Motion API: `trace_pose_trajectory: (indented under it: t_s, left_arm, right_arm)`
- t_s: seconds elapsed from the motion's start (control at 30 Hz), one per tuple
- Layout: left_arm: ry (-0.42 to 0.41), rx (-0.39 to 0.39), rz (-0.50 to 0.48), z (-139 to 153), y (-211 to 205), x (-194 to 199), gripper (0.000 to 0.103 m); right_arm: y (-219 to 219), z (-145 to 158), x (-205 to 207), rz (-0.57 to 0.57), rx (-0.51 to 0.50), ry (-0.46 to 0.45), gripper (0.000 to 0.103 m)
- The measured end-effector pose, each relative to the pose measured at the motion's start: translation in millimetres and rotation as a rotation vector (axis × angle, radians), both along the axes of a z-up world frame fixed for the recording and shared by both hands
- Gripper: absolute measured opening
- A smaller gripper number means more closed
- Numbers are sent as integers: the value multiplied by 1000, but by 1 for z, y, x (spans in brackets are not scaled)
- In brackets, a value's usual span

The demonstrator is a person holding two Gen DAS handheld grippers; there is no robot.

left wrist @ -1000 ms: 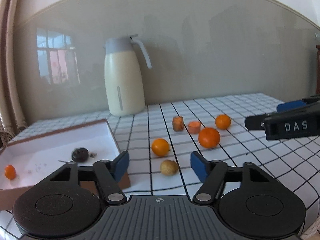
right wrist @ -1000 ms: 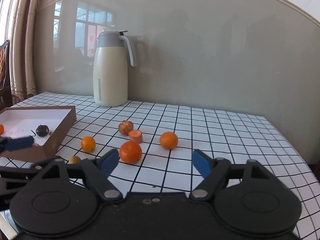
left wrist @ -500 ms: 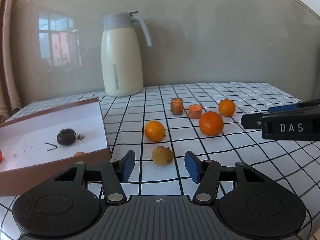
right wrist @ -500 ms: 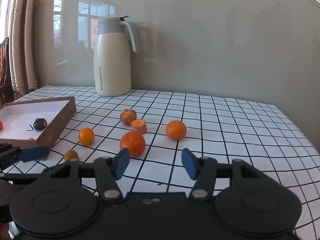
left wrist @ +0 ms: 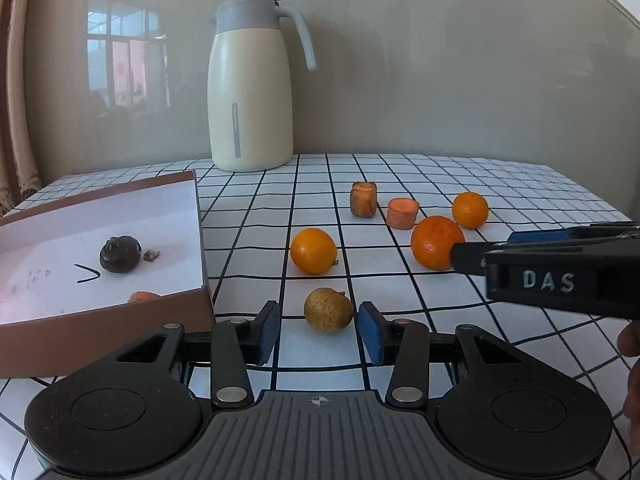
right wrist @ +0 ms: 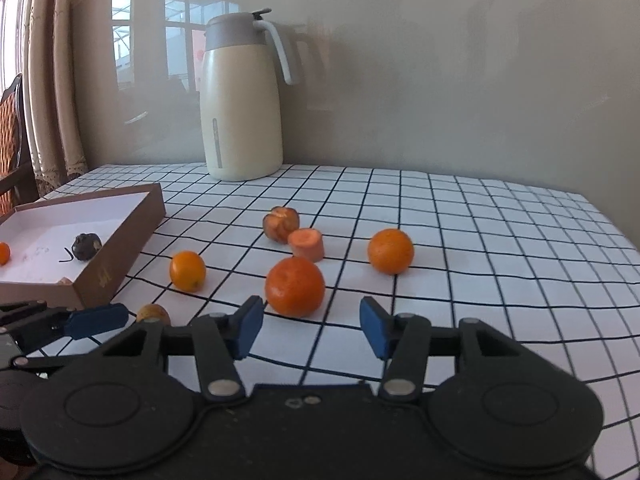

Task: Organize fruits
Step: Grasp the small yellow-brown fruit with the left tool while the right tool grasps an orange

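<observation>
My left gripper (left wrist: 319, 332) hangs low over the checked tablecloth, its jaws closing. A yellow-brown fruit (left wrist: 328, 309) lies just past its blue pads, in line with the gap and untouched. My right gripper (right wrist: 311, 327) is also closing. A large orange (right wrist: 295, 286) sits just beyond its tips, apart from both pads. Two smaller oranges (right wrist: 187, 271) (right wrist: 390, 251) and two carrot chunks (right wrist: 281, 223) (right wrist: 306, 243) lie farther back. The brown box (left wrist: 199, 216) at the left holds a dark fruit (left wrist: 120, 254) and a small orange (right wrist: 3, 253).
A cream jug (left wrist: 250, 92) with a grey lid stands at the back against the wall. In the left wrist view the right gripper's black finger (left wrist: 472, 258) reaches in from the right beside the large orange. A curtain and a chair are at the far left.
Both grippers have moved forward and down toward the fruit, and both pairs of jaws have narrowed. The yellow-brown fruit and the large orange now sit close in front of the pads.
</observation>
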State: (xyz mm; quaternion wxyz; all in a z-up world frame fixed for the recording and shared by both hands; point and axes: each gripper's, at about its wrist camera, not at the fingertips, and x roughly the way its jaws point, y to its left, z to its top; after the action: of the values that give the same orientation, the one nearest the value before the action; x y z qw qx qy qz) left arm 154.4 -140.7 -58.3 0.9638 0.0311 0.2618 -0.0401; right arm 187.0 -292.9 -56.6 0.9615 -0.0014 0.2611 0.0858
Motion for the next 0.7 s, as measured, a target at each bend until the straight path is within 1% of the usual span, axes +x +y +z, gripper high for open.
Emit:
trace_pose_trajectory:
  t_s: [0.2, 0.27, 0.33, 0.4, 0.5, 0.57, 0.7]
  left_arm:
    - [15, -12, 12, -2, 2, 6, 44]
    - [20, -10, 12, -2, 2, 7, 44]
    - [23, -8, 13, -1, 2, 9, 44]
    - [32, -9, 12, 0, 2, 12, 35]
    - [40, -13, 9, 1, 2, 16, 31]
    - [43, -11, 5, 1, 1, 19, 29]
    - [46, -14, 2, 1, 1, 20, 28]
  right_arm:
    - [1, -6, 12, 4, 16, 15, 44]
    - [0, -8, 16, 3, 37, 41, 41]
    - [0, -6, 16, 3, 48, 41, 40]
    - [2, -5, 18, 3, 43, 42, 40]
    - [6, -3, 23, 6, 34, 39, 40]
    - [8, -5, 28, 0, 27, 60, 40]
    - [10, -9, 36, -3, 30, 81, 40]
